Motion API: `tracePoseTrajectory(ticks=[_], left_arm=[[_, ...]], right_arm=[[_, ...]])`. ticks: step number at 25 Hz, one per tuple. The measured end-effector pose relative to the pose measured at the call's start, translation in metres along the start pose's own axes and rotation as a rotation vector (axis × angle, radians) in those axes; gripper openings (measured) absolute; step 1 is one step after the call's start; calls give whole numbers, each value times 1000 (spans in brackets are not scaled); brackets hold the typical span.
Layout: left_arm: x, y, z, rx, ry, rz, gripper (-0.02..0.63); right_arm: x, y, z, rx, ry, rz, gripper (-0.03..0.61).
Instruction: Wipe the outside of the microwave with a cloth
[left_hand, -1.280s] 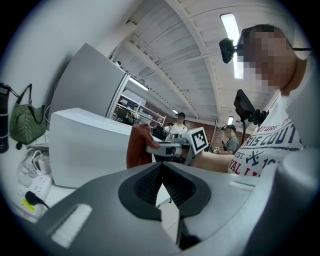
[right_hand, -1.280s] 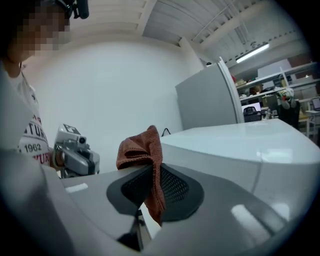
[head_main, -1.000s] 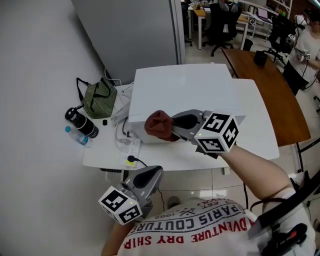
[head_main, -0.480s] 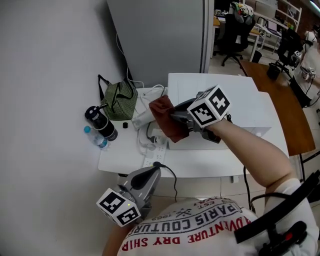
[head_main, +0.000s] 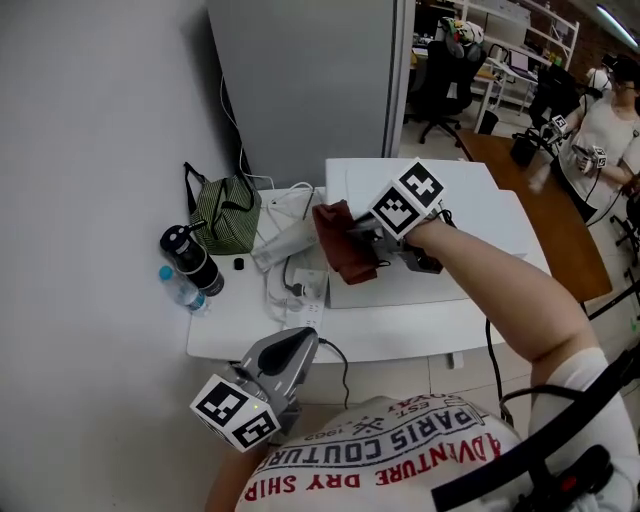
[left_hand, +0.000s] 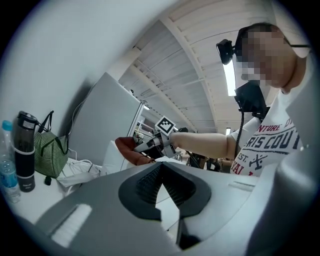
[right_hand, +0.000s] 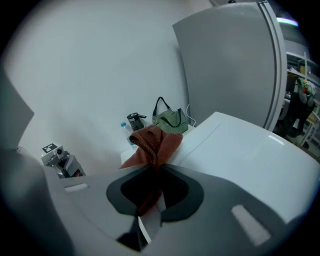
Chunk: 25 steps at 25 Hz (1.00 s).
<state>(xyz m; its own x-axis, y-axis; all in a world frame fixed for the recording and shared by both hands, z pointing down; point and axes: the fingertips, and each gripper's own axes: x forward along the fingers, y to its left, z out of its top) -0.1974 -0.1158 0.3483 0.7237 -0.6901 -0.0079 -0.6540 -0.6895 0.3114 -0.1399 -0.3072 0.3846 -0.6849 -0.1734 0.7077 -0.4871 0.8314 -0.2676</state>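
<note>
Cloth: soft, light, limp. My right hand-held gripper pinches its bunched middle at the microwave's left side.

White table: microwave, bag, bottles

The person wears a white short-sleeved T-shirt with red and dark lettering and a black strap at 4 o'clock in the head view, and the grey-shelled, black-padded left gripper and right gripper each carry a white cube of black square markers.
</note>
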Motion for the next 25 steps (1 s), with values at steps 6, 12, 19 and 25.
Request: tracePoseTrajectory(ticks=[6,12,19,25], left_arm=[[22,-13,4,11,-4,-48,2],[56,-25,-1,10,-4,-101,2],[107,-46,-15,-12,19,-184,2],[149,-64,-22,-18,50,-253,2]], right_arm=[[-33,-32,-22,62,9,-54,37],[-82,-82,-62,171,10,-82,37],[-156,-139,-118,289,-16,-140,37],[-215,-177,-162,396,-57,-178,37]])
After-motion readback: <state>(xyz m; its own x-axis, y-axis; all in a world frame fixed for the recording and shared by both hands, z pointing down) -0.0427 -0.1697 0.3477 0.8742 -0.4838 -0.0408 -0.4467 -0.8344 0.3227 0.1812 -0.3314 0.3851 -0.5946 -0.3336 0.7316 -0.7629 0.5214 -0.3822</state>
